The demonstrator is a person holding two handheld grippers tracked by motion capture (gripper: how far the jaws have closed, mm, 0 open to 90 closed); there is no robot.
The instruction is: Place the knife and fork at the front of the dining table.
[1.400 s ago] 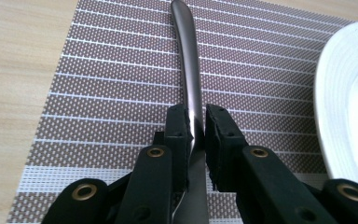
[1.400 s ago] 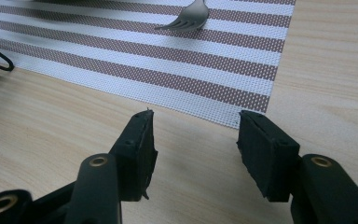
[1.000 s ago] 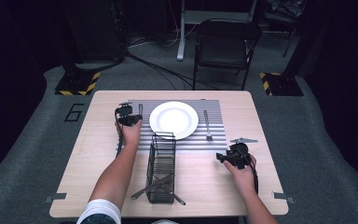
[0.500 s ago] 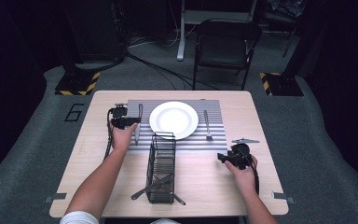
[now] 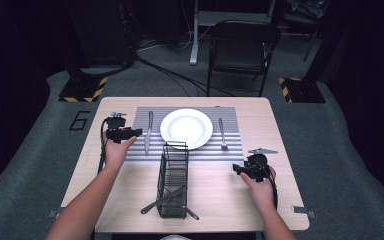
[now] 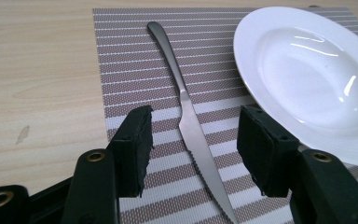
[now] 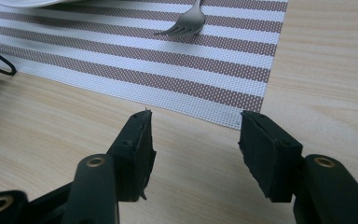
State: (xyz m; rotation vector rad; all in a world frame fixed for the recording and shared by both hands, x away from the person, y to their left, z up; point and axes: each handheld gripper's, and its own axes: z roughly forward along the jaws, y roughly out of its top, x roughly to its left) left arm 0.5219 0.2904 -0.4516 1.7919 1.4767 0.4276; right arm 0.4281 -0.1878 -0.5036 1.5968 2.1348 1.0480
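One knife (image 6: 186,112) lay flat on the striped placemat (image 6: 135,60), just ahead of the left tool (image 6: 193,149), its serrated blade running back between the two spread jaws without touching either pad, handle pointing away. Left tool's jaws had just been opening, nothing pinched. One white plate (image 6: 317,79) sat to that tool's right, just beside the knife but apart from it.

From above: left tool (image 5: 122,133) hovered at the placemat's (image 5: 230,150) left edge, knife (image 5: 149,131) immediately to its right, plate (image 5: 186,128) beyond that, one fork (image 5: 221,133) past the plate. One wire basket (image 5: 174,181) stood on the bench (image 5: 230,195) nearer the person, with what looked like two pieces of cutlery (image 5: 167,199) poking out at its near end; exact count hard to tell.

Right tool (image 5: 250,168) rested well apart from the knife, near the placemat's right corner. In its own view, right tool (image 7: 193,149) spread and empty over bare bench (image 7: 74,140), fork (image 7: 186,23) tines ahead on the placemat (image 7: 144,60).
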